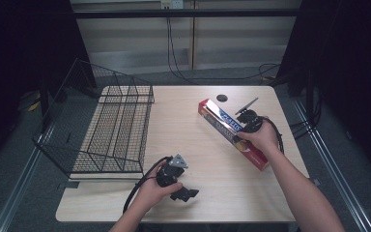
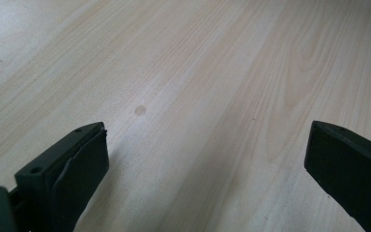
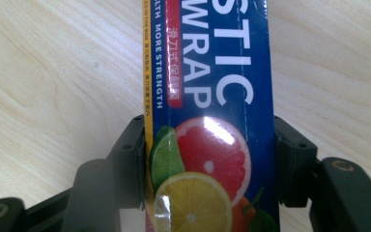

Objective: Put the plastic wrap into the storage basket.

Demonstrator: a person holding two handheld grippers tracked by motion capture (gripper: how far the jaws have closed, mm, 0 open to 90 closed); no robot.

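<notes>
A black wire basket (image 1: 111, 128) takes up the left of the high view, sitting on the left part of the light wooden table (image 1: 188, 145) with its far and left sides hanging out past the table edge; nothing can be seen inside it through the mesh. Right of centre in that view a long red and blue plastic wrap box (image 1: 232, 133) lies slantwise on the tabletop, one end toward the upper middle near a small dark round spot (image 1: 221, 98), the other toward the lower right, close to the right edge of the table. The right gripper (image 1: 248, 122) sits on the box about midway along it, and in the right gripper view its two black jaws press against the long sides of the plastic wrap box (image 3: 212, 121), closed upon it beside the printed citrus slices. The left gripper (image 1: 183, 192) is held low near the bottom centre of the high view, close to the near edge; in the left gripper view its jaws stand wide apart over bare wood (image 2: 188, 96) with nothing between them. A broad stretch of open tabletop lies between basket, box and left gripper.
</notes>
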